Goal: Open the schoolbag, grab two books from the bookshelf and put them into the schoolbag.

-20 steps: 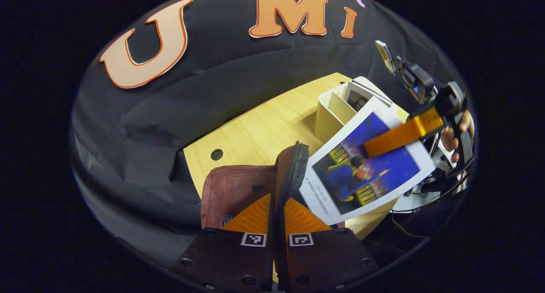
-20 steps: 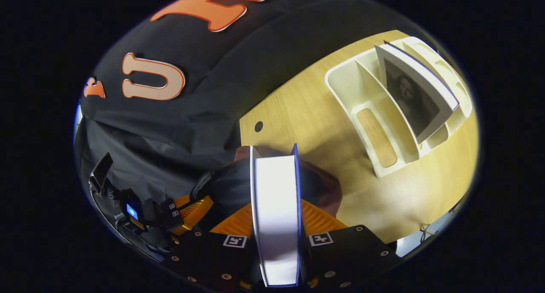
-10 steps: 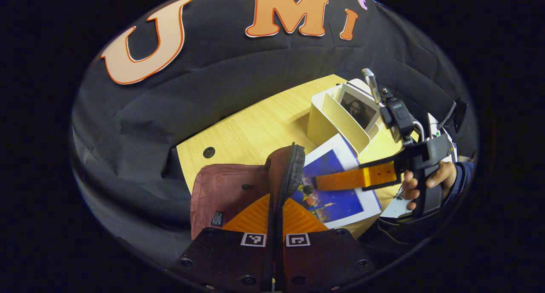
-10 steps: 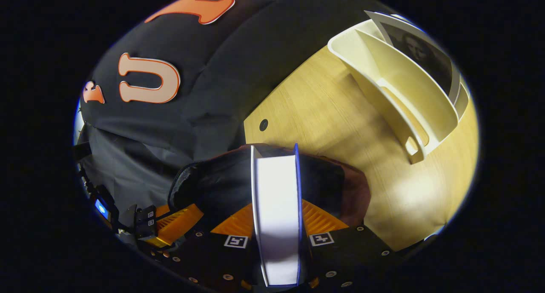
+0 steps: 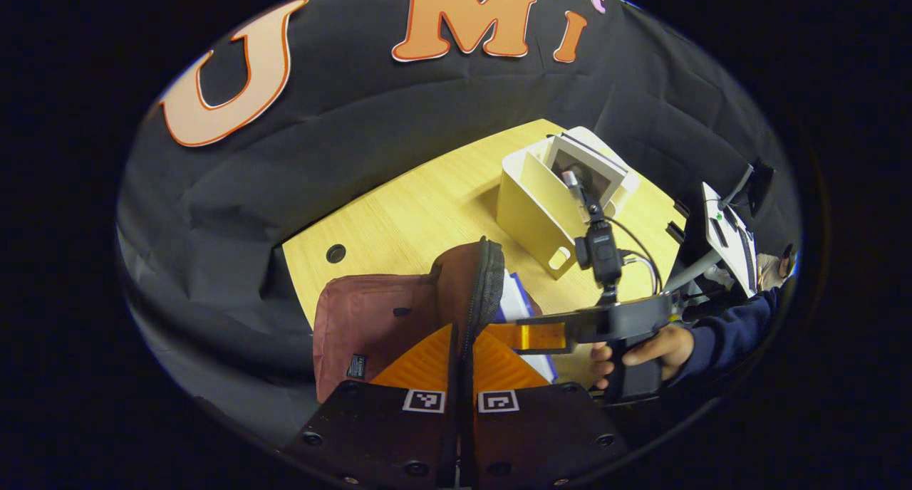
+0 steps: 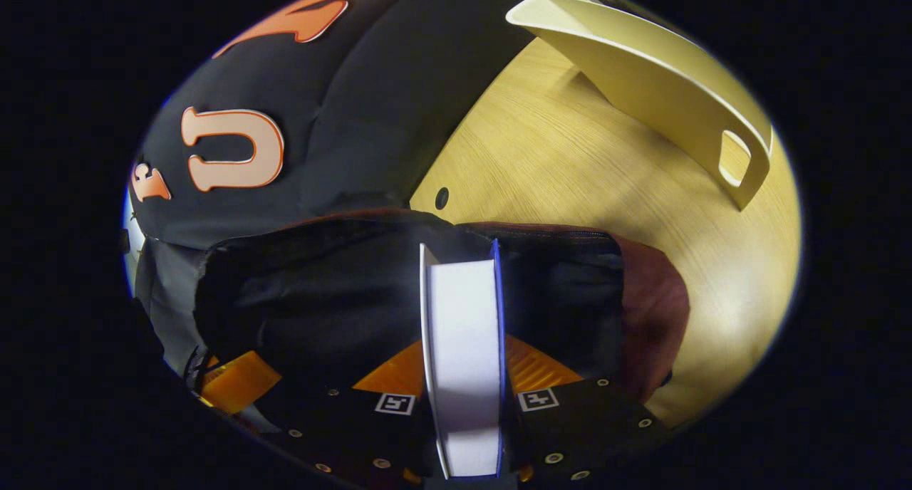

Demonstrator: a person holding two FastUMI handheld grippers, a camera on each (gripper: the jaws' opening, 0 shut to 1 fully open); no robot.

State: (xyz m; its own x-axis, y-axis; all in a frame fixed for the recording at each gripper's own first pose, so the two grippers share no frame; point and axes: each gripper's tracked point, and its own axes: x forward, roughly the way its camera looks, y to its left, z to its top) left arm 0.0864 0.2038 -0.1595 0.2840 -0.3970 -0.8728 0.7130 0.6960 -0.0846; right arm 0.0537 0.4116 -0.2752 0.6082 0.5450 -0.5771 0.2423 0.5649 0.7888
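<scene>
Your left gripper pinches the schoolbag rim. Your right gripper clamps one book inside the bag's mouth. One more book stands in the bookshelf. No writing is readable.

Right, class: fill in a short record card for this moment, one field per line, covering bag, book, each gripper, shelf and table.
Schoolbag: maroon schoolbag, mouth held open, dark lining showing
Left gripper: left gripper, jaws shut on the bag's zipper edge
Right gripper: right gripper, jaws shut on the book
Book: blue-edged book, partly inside the bag's mouth
Bookshelf: cream bookshelf, one book standing in it
Table: wooden table, bag and shelf on it
</scene>
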